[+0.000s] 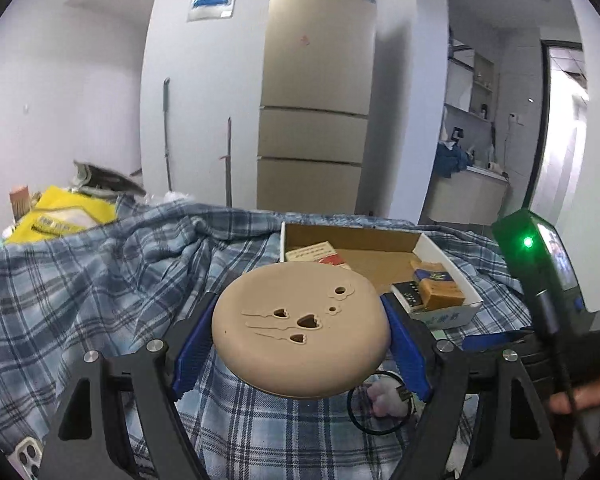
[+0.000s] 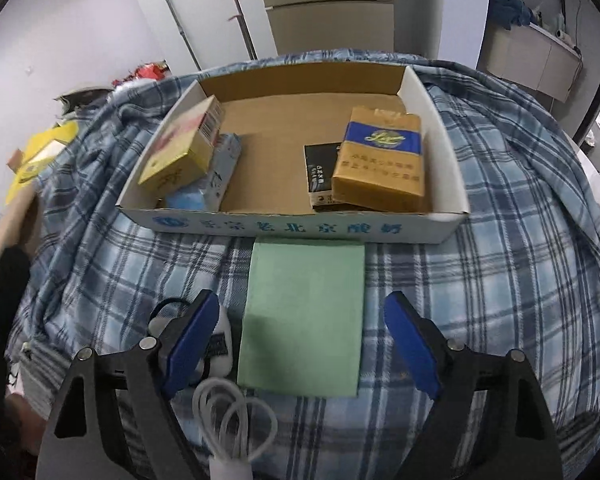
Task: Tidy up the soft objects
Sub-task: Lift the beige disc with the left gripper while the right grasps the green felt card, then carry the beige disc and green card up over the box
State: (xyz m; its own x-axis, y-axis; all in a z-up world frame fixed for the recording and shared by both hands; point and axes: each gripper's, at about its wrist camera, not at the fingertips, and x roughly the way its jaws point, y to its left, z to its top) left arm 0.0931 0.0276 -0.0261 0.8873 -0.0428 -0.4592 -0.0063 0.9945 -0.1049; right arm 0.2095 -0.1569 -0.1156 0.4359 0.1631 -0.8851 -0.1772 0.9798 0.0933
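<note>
My left gripper (image 1: pixel 300 336) is shut on a round beige soft pad (image 1: pixel 300 328) with heart-shaped cut-outs, held above the plaid cloth (image 1: pixel 80 280) in front of the cardboard box (image 1: pixel 444 256). My right gripper (image 2: pixel 300 344) is open and empty, its blue fingers either side of a flat green cloth (image 2: pixel 304 312) lying just before the box (image 2: pixel 300 228). The box holds a yellow-red pack (image 2: pixel 184 144), a blue packet (image 2: pixel 220 176), a black pack (image 2: pixel 320 176) and a gold-blue pack (image 2: pixel 380 160). A white plush with a black hair tie (image 2: pixel 216 344) lies by the right gripper's left finger.
A coiled white cable (image 2: pixel 232 412) lies below the right gripper. The right gripper's body with a green light (image 1: pixel 540 264) shows at the right of the left wrist view. A yellow bag (image 1: pixel 60 216) sits far left, a phone (image 1: pixel 26 456) at the bottom left. A fridge (image 1: pixel 316 80) stands behind.
</note>
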